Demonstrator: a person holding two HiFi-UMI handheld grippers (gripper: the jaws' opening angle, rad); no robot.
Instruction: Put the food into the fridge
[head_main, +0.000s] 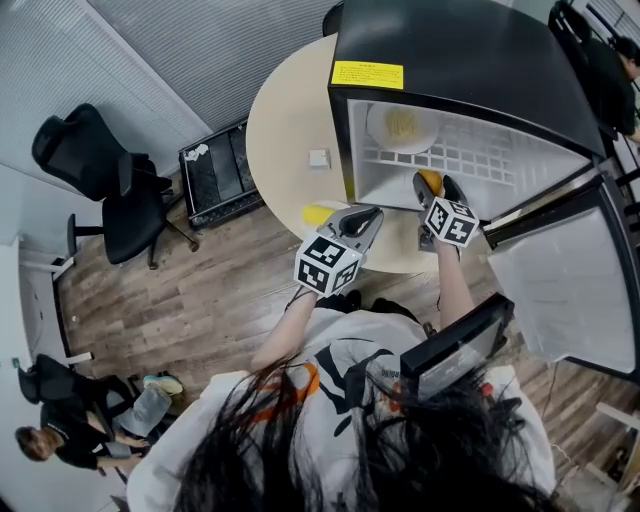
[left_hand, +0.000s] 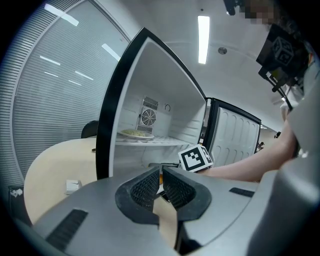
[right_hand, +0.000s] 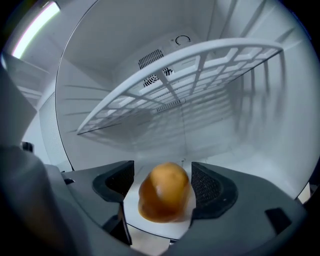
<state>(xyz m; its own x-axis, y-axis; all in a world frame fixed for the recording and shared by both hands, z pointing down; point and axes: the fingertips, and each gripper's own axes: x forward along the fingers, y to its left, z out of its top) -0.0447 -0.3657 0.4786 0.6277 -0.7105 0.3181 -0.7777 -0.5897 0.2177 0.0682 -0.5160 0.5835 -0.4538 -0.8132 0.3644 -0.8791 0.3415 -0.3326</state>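
Right gripper (right_hand: 162, 176) was inside the fridge (head_main: 450, 40), jaws spread apart. The orange bun (right_hand: 165, 197) sat right between them on its plate (right_hand: 132, 205) — closer to the right pad. Left gripper (left_hand: 161, 174) was pinched closed on nothing, outside the fridge.

Round beige tabletop (head_main: 285, 130) bore the open fridge (head_main: 450, 60) at right, small white box (head_main: 318, 157) left of it, food plate (head_main: 400, 127) lay on its wire shelf (head_main: 480, 160)
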